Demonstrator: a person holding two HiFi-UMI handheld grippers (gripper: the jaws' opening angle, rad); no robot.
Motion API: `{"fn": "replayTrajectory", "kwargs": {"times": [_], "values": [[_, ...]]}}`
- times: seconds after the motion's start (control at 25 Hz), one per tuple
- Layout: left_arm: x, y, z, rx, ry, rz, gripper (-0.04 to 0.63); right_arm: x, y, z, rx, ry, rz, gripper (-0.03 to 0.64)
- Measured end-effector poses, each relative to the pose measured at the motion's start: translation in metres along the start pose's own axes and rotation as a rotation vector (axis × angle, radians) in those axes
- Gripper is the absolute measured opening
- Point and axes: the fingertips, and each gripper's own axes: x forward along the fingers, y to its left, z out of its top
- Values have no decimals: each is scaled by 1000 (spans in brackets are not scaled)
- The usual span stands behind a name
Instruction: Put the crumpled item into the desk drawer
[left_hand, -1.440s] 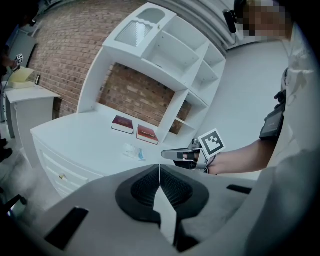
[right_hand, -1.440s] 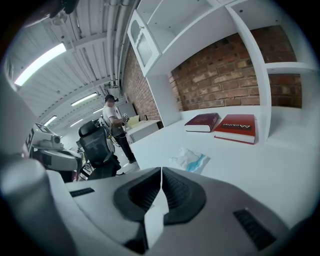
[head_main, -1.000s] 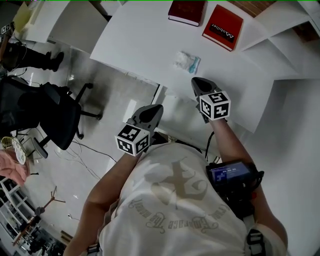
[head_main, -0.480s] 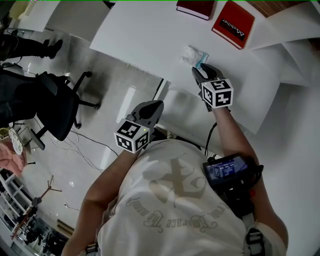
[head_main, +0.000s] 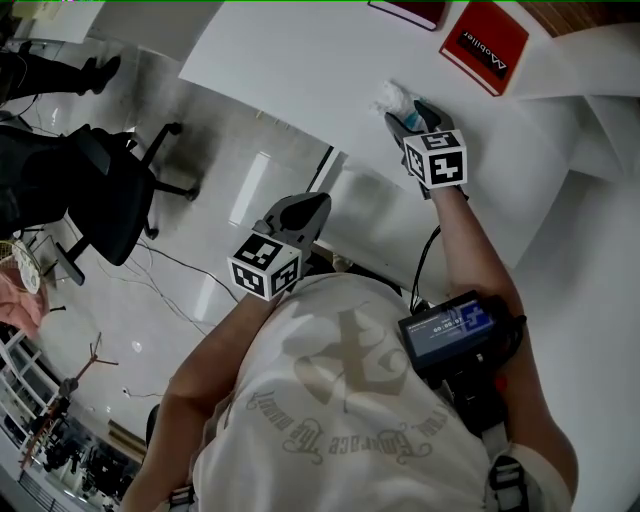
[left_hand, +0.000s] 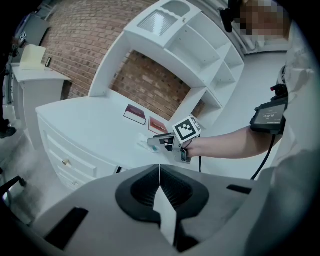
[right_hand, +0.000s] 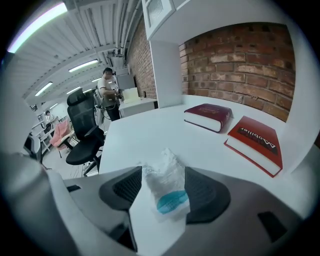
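Note:
The crumpled item (head_main: 392, 96), a clear-and-white wrapper with a blue patch, lies on the white desk (head_main: 290, 60) near its front edge. My right gripper (head_main: 408, 113) reaches over the desk and its jaws are opening, with the crumpled item (right_hand: 165, 187) lying between them on the desk top. The pads do not visibly squeeze it. My left gripper (head_main: 312, 206) hangs shut and empty in front of the desk, below its edge. From the left gripper view I see the desk drawers (left_hand: 65, 161), closed, and my right gripper (left_hand: 159, 143) at the item.
A dark red book (right_hand: 207, 116) and a red book (right_hand: 255, 142) lie behind the item, against a brick wall. White shelving stands to the right. A black office chair (head_main: 90, 200) is on the floor at left. A person (right_hand: 107, 90) stands far off.
My right gripper has moved forward over the desk to the crumpled item, which now lies between its jaws. The left gripper has barely moved.

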Motion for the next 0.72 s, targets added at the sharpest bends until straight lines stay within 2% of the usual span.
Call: {"fn": "replayTrajectory", "kwargs": {"times": [0.52,0.72], "values": [[-5,7,-8,-35,-3,18,21,21,-6,-16,3,94,-14,256],[-9,8,-8,-37,-7,23,21,19,-6,-15,0,112,-28,181]]}}
